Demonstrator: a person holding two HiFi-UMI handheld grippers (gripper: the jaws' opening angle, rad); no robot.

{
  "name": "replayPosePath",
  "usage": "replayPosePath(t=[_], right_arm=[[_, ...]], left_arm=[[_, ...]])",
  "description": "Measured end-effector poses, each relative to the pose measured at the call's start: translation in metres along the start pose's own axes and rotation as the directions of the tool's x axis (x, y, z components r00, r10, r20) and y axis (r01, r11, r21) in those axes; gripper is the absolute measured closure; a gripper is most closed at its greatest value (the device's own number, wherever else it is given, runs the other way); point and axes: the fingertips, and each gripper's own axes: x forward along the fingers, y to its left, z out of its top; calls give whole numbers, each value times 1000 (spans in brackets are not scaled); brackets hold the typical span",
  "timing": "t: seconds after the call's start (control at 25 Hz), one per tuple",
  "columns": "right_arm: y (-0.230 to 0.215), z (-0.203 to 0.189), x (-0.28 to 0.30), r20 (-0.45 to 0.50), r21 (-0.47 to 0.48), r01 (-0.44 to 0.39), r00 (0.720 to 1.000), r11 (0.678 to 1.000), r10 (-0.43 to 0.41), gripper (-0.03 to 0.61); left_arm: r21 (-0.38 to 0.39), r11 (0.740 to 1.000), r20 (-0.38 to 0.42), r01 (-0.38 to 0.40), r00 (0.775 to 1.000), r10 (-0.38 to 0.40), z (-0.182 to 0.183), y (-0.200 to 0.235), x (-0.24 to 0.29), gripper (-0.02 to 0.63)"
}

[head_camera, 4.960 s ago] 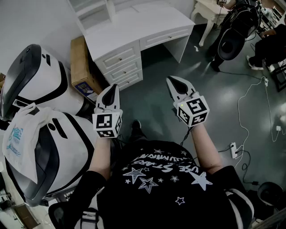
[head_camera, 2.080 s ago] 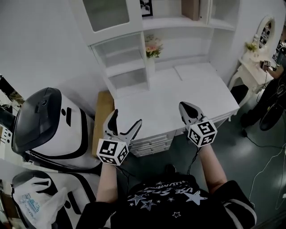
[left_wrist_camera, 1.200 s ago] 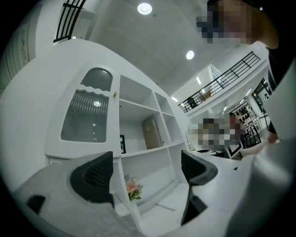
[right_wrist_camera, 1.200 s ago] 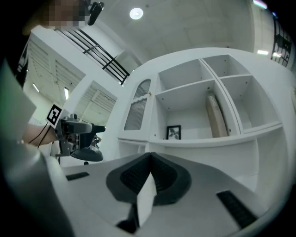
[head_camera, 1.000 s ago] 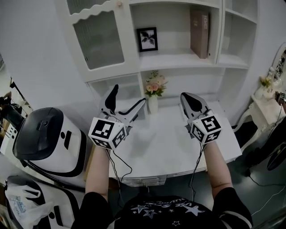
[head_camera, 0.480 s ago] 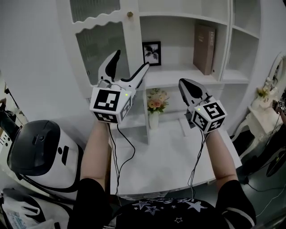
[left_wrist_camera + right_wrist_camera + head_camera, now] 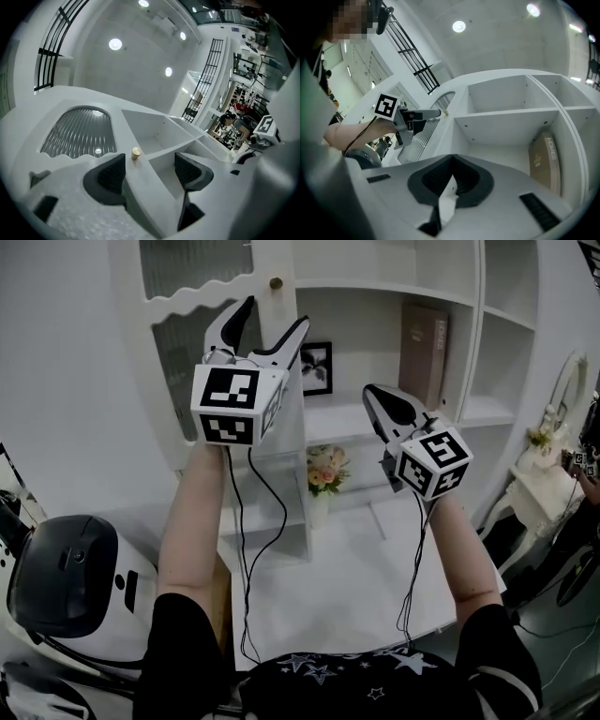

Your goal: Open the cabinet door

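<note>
The cabinet door (image 7: 176, 345), with its ribbed glass panel, stands closed at the upper left of the white shelf unit (image 7: 487, 324). Its small round knob (image 7: 276, 283) sits on the door's right-hand upright, next to the open shelves. The left gripper (image 7: 274, 313) is raised in front of that upright and is much the nearer of the two. Its jaws have just been closing but stand well apart with nothing between the pads. In the left gripper view the knob lies just beyond the fingertips, farther into the scene and a little toward the left-hand jaw rather than centred in the gap. The knob's stem points out of the door toward the person, so the pads would likely have to come in from its left and right sides after a short push forward and a slight shift left. With the knob on the right edge, the hinges are probably on the left, so the pull would bring that edge near and leftward. The right gripper (image 7: 373, 396) hangs lower, before the shelf with the book (image 7: 422, 351), its jaws pressed together on nothing, well apart from the knob.
</note>
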Motion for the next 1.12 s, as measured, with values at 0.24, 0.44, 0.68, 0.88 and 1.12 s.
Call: replayPosePath(t=[0.24,0.44,0.68,0.88,1.12], right_arm=[[-6,7,8,22,-15,-1,1000,1000,1,572],[-18,10,8,41,4,18,999,1000,-18,572],[-25,10,7,57,16,30,998,999,-31,572],[-26,2,3,53,34,24,998,999,-26,572],[-26,-8,-1,39,50,11,999,999,-13,572]], left_arm=[[82,995,1,-55,998,55,5,7,27,321],[96,987,6,-127,992,127,12,20,38,370],[95,975,-55,-201,977,206,0,29,48,488],[142,956,-49,-257,963,266,1,33,48,508],[156,957,-64,-243,965,255,-1,32,50,520]])
